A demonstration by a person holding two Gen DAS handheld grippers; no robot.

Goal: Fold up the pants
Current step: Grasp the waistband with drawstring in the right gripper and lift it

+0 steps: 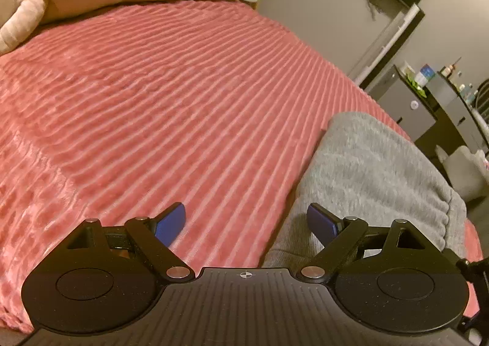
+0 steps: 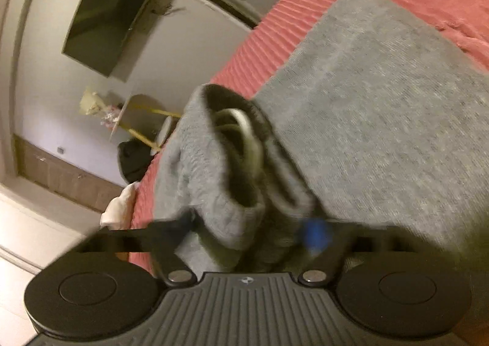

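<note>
Folding goes cleaner if we keep edges lined up — gray pants [image 1: 376,169] lie on the pink blanket [image 1: 152,101], left gripper [image 1: 246,220] spread wide and empty, right gripper [image 2: 250,230] around the waistband [image 2: 214,169] — blur hides whether it's pinched.

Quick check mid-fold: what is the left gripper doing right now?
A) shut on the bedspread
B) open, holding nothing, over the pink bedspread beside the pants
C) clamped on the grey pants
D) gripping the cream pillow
B: the left gripper has its blue pads spread wide with nothing between them, above the pink bedspread, next to the grey pants.
</note>
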